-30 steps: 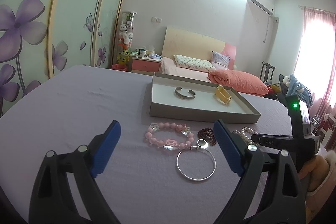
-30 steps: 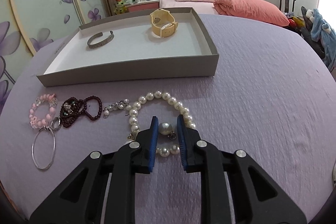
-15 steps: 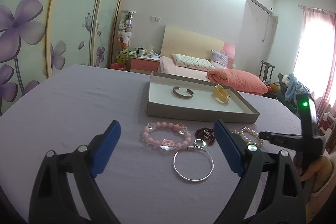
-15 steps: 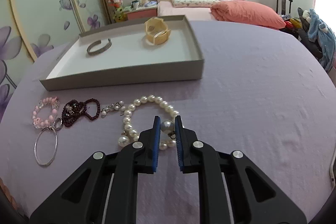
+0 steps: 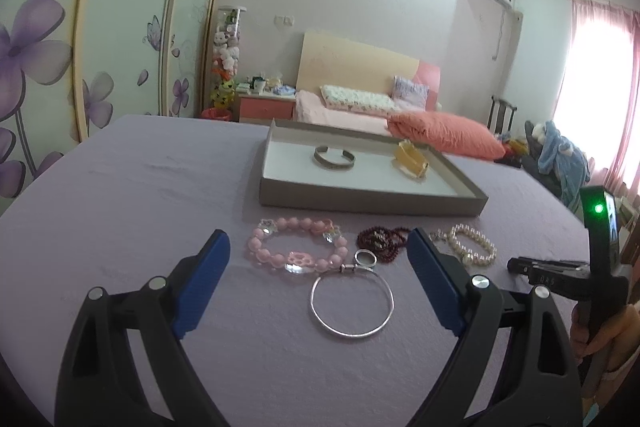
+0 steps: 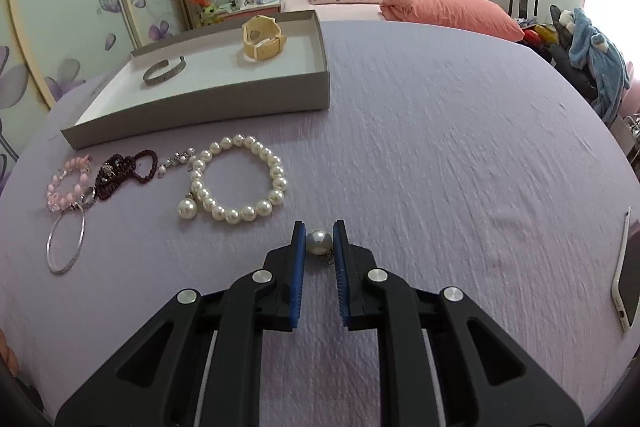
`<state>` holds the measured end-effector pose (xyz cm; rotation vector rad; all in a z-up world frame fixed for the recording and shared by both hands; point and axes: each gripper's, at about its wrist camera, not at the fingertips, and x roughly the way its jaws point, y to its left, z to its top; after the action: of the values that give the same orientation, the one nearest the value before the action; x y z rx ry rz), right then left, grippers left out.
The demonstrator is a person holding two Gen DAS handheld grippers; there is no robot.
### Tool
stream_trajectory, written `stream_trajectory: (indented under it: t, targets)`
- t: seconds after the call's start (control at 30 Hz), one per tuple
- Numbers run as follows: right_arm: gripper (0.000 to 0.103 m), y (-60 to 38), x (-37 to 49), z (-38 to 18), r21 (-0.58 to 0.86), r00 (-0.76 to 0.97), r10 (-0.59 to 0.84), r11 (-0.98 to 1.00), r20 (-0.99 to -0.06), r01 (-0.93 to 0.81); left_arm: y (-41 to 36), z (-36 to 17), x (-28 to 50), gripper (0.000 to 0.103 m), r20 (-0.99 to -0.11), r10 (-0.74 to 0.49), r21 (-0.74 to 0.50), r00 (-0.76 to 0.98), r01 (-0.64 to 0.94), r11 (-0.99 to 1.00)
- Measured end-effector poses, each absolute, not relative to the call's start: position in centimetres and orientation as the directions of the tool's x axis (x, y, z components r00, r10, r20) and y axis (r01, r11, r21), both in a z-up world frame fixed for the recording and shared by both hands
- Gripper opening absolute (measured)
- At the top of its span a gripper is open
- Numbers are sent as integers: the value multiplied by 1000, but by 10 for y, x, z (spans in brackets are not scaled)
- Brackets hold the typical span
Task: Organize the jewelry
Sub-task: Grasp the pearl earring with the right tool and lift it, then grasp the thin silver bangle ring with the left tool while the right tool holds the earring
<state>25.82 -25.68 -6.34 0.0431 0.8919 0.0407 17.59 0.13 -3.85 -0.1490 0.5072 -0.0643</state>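
My right gripper (image 6: 319,241) is shut on a single large pearl earring (image 6: 319,242), held above the purple cloth, back and right of the pearl bracelet (image 6: 236,179). My left gripper (image 5: 318,261) is open and empty, low over the silver bangle (image 5: 352,304) and pink bead bracelet (image 5: 296,246). A dark red bead bracelet (image 5: 380,239) lies beside them. The grey tray (image 5: 372,202) holds a silver cuff (image 5: 334,158) and a yellow watch (image 5: 411,161). The right gripper (image 5: 516,265) also shows in the left wrist view.
A white phone (image 6: 624,279) lies at the cloth's right edge. A small silver charm (image 6: 176,159) lies between the dark red beads (image 6: 124,171) and the pearls. A bed, pillows and a nightstand stand behind the table.
My right gripper closed on the pearl earring and drew it back and right, away from the pearl bracelet. My left gripper stayed open and shifted slightly.
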Motion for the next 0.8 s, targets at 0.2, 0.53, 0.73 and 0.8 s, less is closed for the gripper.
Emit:
stream_trajectory:
  t: [0.2, 0.53, 0.73, 0.8]
  targets:
    - [15, -258, 258, -64, 59, 627, 58, 998, -777, -19, -15, -51, 198, 88, -605, -110, -105, 789, 58, 993]
    - [15, -261, 257, -65, 76, 627, 72, 997, -775, -20, -43, -88, 236, 88, -795, -58, -2, 604, 93, 996]
    - [15, -263, 257, -65, 80, 627, 75, 997, -775, -21, -47, -93, 248, 89, -810, -19, 18, 587, 58, 998]
    - [15, -263, 257, -65, 79, 627, 75, 997, -775, -21, -48, -92, 250, 89, -810, -17, 16, 586, 52, 999]
